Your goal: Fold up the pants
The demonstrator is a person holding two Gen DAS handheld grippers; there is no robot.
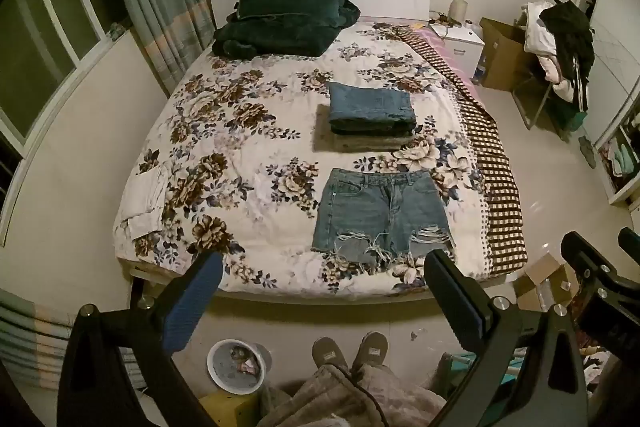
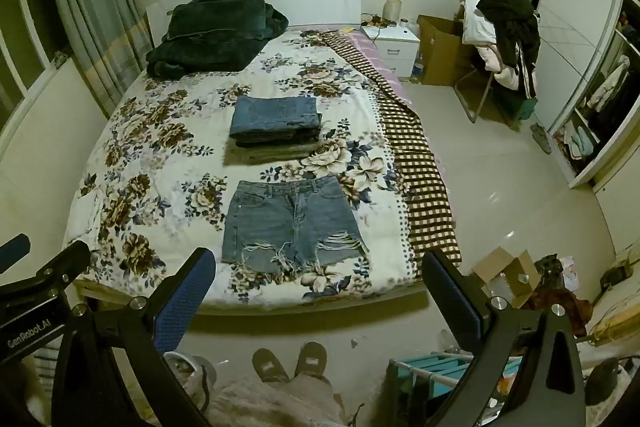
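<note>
Ripped blue denim shorts lie flat on the floral bedspread near the foot of the bed, waistband away from me; they also show in the right wrist view. Behind them sits a stack of folded jeans. My left gripper is open and empty, held above the floor short of the bed's foot. My right gripper is open and empty too, beside the left one; its body shows at the right edge of the left wrist view.
A dark green blanket lies at the headboard. A white garment lies at the bed's left edge. A checked cover hangs off the right side. A bucket, my slippered feet, cardboard boxes and a clothes-laden chair stand around.
</note>
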